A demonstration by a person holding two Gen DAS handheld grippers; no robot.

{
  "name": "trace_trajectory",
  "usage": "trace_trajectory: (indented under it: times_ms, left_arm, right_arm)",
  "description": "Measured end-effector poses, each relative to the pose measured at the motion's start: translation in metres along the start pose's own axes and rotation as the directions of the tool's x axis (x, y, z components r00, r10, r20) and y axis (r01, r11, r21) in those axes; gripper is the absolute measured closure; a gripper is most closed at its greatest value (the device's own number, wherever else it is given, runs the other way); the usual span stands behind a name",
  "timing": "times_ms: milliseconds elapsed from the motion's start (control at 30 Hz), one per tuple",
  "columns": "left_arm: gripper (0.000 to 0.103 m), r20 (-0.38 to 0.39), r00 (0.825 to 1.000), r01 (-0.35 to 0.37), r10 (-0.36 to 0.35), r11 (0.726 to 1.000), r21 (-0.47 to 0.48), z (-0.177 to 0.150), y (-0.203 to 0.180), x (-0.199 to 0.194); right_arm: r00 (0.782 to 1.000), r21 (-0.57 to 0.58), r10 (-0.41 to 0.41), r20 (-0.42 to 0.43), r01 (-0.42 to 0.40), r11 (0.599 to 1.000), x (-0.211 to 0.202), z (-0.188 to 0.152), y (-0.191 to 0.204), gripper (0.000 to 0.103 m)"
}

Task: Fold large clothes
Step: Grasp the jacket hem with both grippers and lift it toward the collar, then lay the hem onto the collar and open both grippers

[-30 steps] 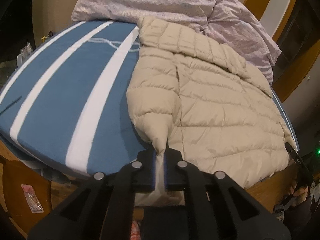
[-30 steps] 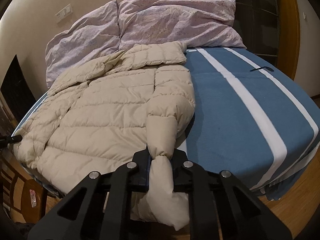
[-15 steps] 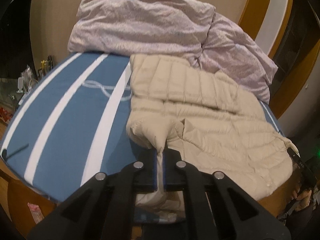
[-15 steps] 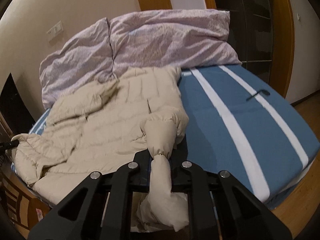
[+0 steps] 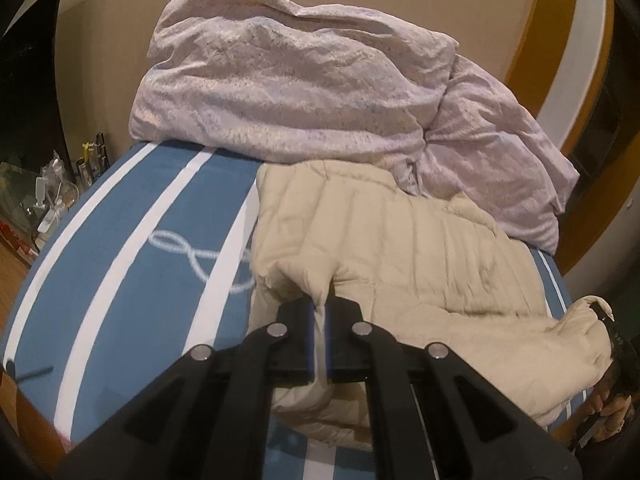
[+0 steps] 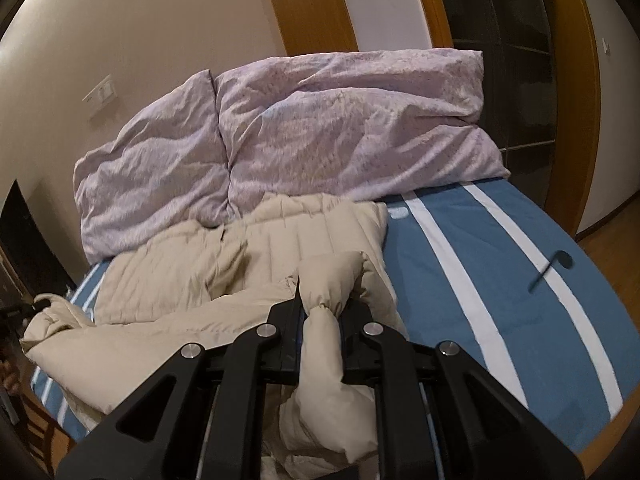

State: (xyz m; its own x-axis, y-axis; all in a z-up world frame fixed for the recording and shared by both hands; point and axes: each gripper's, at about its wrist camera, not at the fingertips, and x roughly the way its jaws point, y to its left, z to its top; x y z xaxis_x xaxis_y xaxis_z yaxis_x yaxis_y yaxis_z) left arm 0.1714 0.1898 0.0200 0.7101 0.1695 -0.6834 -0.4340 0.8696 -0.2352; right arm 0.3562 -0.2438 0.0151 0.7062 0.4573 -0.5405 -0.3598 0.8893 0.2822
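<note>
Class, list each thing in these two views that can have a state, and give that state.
Left gripper: shut on the jacket's edge.
Right gripper: shut on the jacket's sleeve.
Jacket: bunched, partly lifted off the bed.
Duvet: crumpled, heaped at the bed's head.
Bed cover: spread flat.

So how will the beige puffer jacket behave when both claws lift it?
The puffer jacket will probably flop: it sags below the right claw. Its quilted filling suggests little weight for its bulk. The fabric bunched in the left claw looks smooth, so it may slip.
</note>
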Motion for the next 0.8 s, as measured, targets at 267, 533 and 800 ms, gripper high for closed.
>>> trace_trajectory:
  times_ms: [267, 533, 800]
  left_arm:
    - [0.099, 0.001, 1.000, -0.019, 0.019, 1.000, -0.002, 0.050, -0.002, 0.053]
    - [0.099, -0.042, 0.999, -0.031, 0.030, 0.999, -0.021, 0.088, 0.001, 0.123]
    - [0.095, -0.093, 0.995, -0.033, 0.028, 0.998, -0.056, 0.114, 0.006, 0.191]
  right_arm:
    - [1.000, 0.077, -0.024, -0.014, 0.026, 0.997, 0.066, 0.035, -0.011, 0.092]
    - [0.998, 0.130, -0.047, -0.038, 0.051, 0.990, 0.130, 0.066, -0.019, 0.091]
    - [0.997, 0.236, -0.011, -0.077, 0.029, 0.971, 0.192, 0.081, -0.033, 0.039]
